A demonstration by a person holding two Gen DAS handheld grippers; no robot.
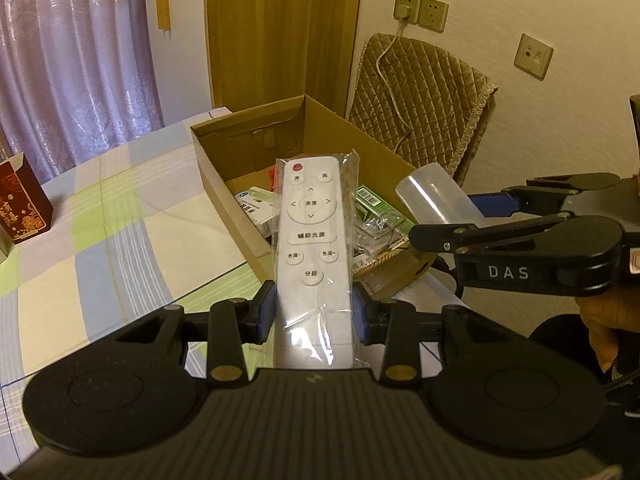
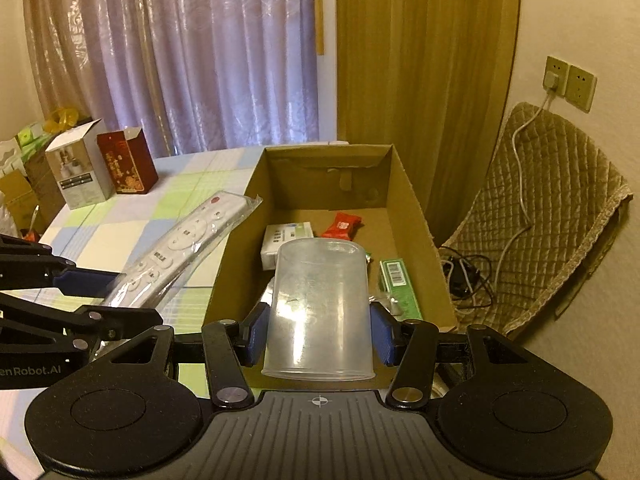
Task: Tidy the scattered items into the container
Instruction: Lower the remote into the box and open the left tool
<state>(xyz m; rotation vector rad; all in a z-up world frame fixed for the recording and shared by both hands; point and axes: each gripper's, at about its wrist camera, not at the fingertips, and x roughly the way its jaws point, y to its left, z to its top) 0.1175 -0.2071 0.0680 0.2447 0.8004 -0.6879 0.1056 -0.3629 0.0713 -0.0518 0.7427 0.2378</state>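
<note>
While gripped, remote (image 1: 313,256) lengthwise toward box (image 1: 236,204).

Cream wall (image 2: 576,20) with sockets (image 2: 570,82), mauve curtains (image 2: 180,52), quilted chair (image 2: 552,208).

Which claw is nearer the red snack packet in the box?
Right. The right claw, holding the clear cup, hovers over the box facing the packet; the left claw is outside it.

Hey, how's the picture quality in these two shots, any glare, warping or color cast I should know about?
Left wrist view: warm yellowish cast, strong fisheye bending of the wall and door; soft glare on the plastic sleeve over the white remote held by the left gripper. Right wrist view: same cast and dark corners; bright reflections on the clear plastic cup in the right gripper, blurring the cardboard box contents behind it.
</note>
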